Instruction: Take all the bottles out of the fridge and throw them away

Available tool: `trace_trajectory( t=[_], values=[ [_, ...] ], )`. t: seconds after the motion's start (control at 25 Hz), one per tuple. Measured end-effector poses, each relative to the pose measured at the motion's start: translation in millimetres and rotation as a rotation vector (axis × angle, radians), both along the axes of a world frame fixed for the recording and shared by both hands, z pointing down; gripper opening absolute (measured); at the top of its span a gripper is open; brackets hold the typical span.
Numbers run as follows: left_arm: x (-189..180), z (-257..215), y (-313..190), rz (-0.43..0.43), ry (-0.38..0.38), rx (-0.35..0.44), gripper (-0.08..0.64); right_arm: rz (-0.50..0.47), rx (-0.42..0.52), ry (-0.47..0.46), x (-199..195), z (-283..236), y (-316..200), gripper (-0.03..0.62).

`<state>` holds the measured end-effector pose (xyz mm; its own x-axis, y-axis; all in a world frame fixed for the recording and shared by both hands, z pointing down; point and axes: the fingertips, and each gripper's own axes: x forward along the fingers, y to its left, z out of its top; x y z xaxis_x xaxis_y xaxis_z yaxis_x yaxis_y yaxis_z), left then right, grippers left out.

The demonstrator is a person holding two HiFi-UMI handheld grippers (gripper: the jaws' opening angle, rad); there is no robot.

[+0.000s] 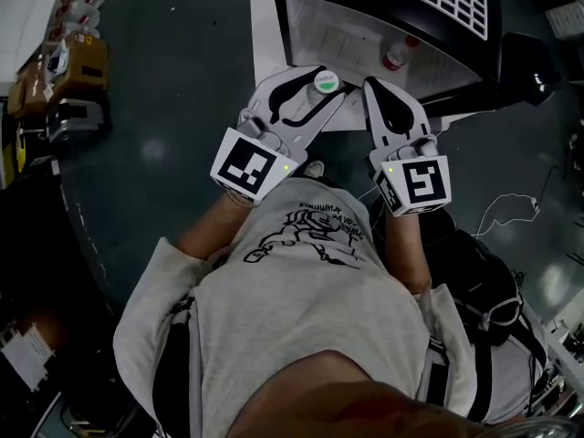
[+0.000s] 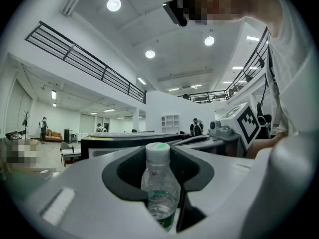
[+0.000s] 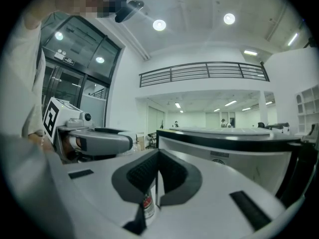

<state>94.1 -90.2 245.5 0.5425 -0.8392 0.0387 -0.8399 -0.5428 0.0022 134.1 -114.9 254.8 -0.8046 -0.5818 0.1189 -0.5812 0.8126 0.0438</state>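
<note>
The left gripper (image 1: 321, 89) is clamped on a bottle (image 2: 160, 180), its pads pressing the clear body below the white cap. The bottle stands upright and sits just outside the fridge (image 1: 281, 21), in front of its open mouth. The right gripper (image 1: 372, 85) has its jaws together with nothing held, and it points at the fridge opening, just beside the left one.

A red-label bottle (image 1: 398, 56) lies inside the fridge, toward the right of the opening. A scrap of red label shows below the closed jaws in the right gripper view. It is probably that same bottle, though the slit is too narrow to be sure.

The step in hand looks like the carry-off: one bottle is out of the fridge and gripped, but not yet thrown away. No bin shows in any view, so the next move calls for turning away from the fridge to find one. The bottle should stay upright and the grip firm until it is over the bin. The right gripper would need to open before reaching into the fridge for the red-label bottle.
</note>
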Motion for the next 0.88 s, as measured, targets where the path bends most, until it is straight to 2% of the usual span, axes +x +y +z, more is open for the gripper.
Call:
trace_trajectory(
  t=[0.88],
  values=[
    [-110, -6, 53, -0.146, -0.006, -0.005, 0.153, -0.163, -0.002, -0.002, -114, -5, 43, 0.009]
  ],
)
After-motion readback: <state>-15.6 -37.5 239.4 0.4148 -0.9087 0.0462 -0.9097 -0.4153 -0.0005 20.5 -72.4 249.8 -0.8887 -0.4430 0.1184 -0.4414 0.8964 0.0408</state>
